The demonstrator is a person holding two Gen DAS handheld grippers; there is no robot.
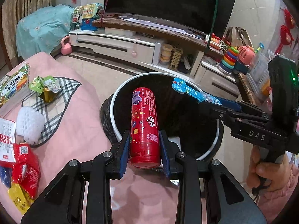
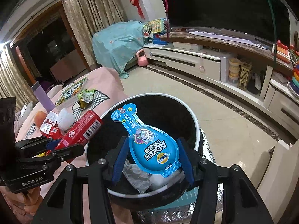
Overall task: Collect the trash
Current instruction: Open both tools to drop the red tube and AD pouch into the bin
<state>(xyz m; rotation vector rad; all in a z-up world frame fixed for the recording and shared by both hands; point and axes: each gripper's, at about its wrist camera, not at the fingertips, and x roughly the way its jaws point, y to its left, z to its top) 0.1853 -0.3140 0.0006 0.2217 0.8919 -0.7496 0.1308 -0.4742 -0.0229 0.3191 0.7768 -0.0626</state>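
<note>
My left gripper (image 1: 144,140) is shut on a red cylindrical candy tube (image 1: 143,125), held over the near rim of the round black bin (image 1: 119,93) with a white rim. The right gripper (image 1: 209,104) comes in from the right, a hand on its handle. In the right wrist view my right gripper (image 2: 151,155) is shut on a blue bottle-shaped snack pack (image 2: 149,143) above the bin (image 2: 194,123). Crumpled clear and white wrapping lies inside the bin. The red tube (image 2: 80,130) and left gripper (image 2: 56,145) show at the left.
A pink-covered table (image 1: 74,112) holds a green wrapper (image 1: 44,85), white foam netting (image 1: 29,127), red packets (image 1: 24,166), a book (image 1: 15,84) and a checked cloth. A TV stand (image 1: 130,43) with toys and a tiled floor lie beyond.
</note>
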